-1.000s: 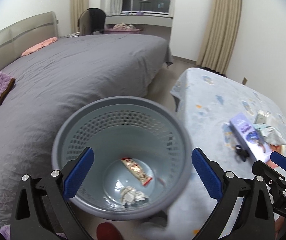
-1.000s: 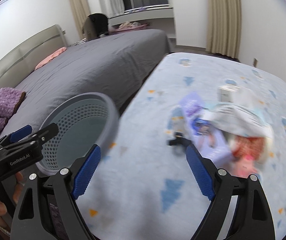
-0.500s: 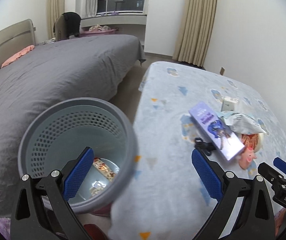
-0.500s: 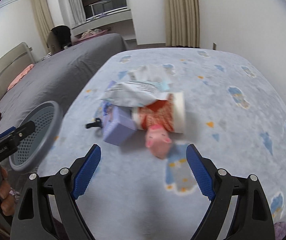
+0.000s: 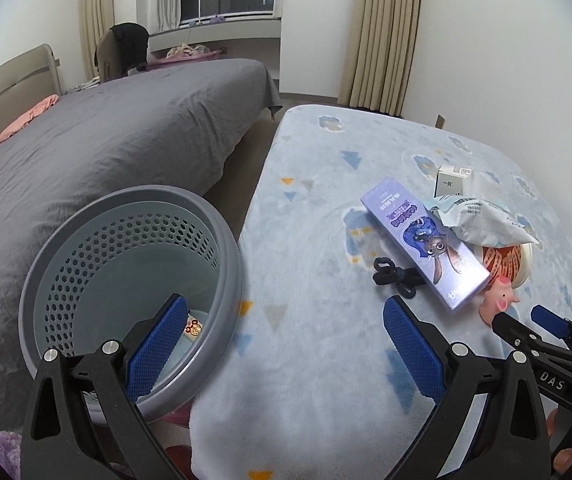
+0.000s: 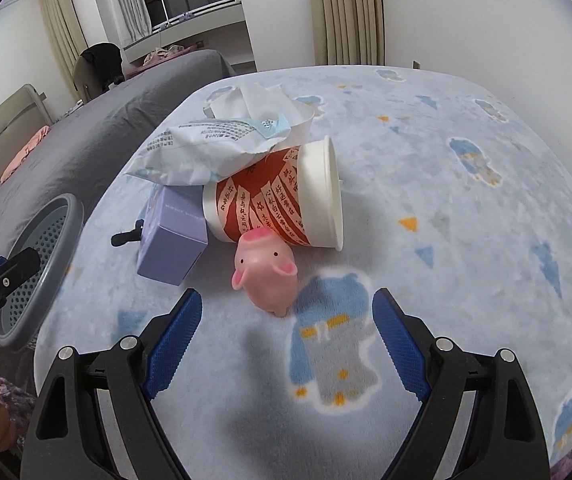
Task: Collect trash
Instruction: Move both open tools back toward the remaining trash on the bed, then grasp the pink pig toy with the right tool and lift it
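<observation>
Two grippers are hanging over a worktop (image 6: 465, 152) draped in a pale blue printed blanket, each with its jaws spread wide and gripping nothing. In the right wrist view the right gripper (image 6: 286, 332) is sitting at the bottom centre, aimed at the heap of items just above it. That looks like the lead-in to a pick. A red-and-white paper cup (image 6: 282, 196) is lying on its side at frame centre, its long axis running left to right and its open mouth facing the right edge. A torn white wrapper (image 6: 202, 148) is draped over its upper left. A pink pig toy (image 6: 266, 268) is touching the cup from below, snout toward the cup. A purple box (image 5: 425, 240) is lying flat, its long axis running from upper left to lower right in the left wrist view. The left gripper (image 5: 286, 348) is straddling the rim of a grey perforated wastebasket (image 5: 86, 248), probably to keep it close for drops.
</observation>
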`<state>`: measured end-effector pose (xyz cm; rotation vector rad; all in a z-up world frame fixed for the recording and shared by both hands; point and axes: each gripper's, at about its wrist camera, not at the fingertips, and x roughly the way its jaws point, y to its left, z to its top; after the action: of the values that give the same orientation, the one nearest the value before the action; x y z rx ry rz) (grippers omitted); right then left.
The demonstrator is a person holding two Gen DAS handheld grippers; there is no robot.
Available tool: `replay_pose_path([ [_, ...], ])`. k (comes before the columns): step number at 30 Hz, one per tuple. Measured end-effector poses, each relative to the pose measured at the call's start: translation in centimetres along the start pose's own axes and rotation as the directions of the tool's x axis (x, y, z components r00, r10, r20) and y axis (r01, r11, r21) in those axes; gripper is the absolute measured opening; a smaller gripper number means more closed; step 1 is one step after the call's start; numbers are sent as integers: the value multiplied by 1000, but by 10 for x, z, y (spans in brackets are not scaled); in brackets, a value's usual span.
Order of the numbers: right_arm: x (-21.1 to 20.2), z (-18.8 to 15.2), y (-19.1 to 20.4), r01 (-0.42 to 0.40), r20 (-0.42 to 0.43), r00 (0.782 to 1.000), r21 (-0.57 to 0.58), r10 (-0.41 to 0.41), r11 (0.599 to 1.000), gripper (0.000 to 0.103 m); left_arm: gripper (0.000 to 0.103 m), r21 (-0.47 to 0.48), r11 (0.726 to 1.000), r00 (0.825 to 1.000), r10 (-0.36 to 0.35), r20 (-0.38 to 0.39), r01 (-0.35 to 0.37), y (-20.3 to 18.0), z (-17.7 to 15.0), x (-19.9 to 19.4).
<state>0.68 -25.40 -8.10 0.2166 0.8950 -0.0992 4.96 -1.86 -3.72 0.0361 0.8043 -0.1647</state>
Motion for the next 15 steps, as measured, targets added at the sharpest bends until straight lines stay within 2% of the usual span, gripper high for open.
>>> replay_pose_path([
  [15,24,12,9,44,-28,999,-21,-45,999,82,96,22,1000,1000,6,-21,-6,-6,-4,11],
])
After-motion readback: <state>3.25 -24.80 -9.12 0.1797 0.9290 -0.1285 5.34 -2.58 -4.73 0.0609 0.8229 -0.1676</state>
